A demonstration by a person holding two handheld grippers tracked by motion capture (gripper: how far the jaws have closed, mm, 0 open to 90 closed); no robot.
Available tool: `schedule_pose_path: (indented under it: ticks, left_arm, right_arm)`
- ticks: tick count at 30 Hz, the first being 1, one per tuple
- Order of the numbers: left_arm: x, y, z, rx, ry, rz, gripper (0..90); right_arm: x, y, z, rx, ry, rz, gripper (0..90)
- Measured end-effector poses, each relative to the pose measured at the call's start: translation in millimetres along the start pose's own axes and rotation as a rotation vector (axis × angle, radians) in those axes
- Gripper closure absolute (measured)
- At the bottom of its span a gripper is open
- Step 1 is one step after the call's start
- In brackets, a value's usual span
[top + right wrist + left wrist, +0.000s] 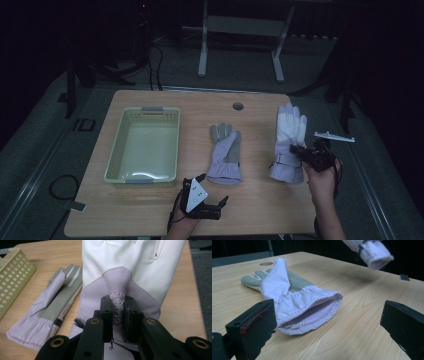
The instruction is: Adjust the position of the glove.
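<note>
Two gloves and a basket [144, 145] on the table [260, 200]. Our right gripper [117, 308] is clamped on a pinched fold of fabric on the back of the white glove [290, 142], near its cuff; in the left gripper view that cuff [375, 255] appears lifted clear of the table, while the fingers seem to lie flat at the far right. Our left gripper [212, 192] rests near the front edge, its jaws wide apart around nothing, facing the open cuff of the grey glove [292, 297], which lies flat between basket and white glove. Risks, as we judge them: the grip holds only a thin fold, so a quick swing toward the basket could let it slip out; the dangling fingers could drag across the grey glove or catch on the basket rim.
</note>
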State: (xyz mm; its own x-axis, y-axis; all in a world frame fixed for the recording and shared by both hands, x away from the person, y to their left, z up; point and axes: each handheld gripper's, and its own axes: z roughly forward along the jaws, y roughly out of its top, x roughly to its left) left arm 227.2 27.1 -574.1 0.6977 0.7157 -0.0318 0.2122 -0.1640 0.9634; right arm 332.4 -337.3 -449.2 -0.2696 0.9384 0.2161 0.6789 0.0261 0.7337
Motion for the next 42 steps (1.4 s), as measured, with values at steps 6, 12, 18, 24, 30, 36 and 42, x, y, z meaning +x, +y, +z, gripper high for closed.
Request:
schedule_pose_path:
  ticks: [6, 12, 18, 24, 30, 36, 42]
  left_arm:
    - [-0.2, 0.0, -0.1, 0.0, -0.001, 0.003, 0.7]
    - [0.1, 0.0, 0.1, 0.0, 0.0, -0.003, 0.7]
    - [0.2, 0.0, 0.1, 0.0, -0.001, -0.003, 0.6]
    - [0.7, -0.1, -0.1, -0.002, -0.005, -0.005, 0.6]
    - [0.7, -0.1, 0.0, -0.001, -0.005, -0.006, 0.6]
    - [0.8, -0.2, -0.2, -0.003, -0.007, -0.007, 0.6]
    - [1.2, -0.1, 0.0, -0.002, -0.016, -0.012, 0.6]
  right_arm:
    - [-1.5, -16.7, 17.4, 0.062, -0.032, -0.004, 79.2]
    - [-6.7, -18.7, 35.5, 0.112, -0.045, -0.005, 78.7]
    - [-14.0, -17.0, 57.3, 0.159, -0.083, -0.014, 77.5]
    - [-17.0, -24.4, 82.0, 0.207, -0.105, -0.025, 72.6]
    - [-18.0, -33.1, 84.2, 0.167, -0.105, -0.028, 67.6]
    - [-23.2, -30.2, 73.7, 0.139, -0.042, -0.089, 51.6]
    - [-29.0, -27.8, 64.3, 0.112, 0.014, -0.21, 42.0]
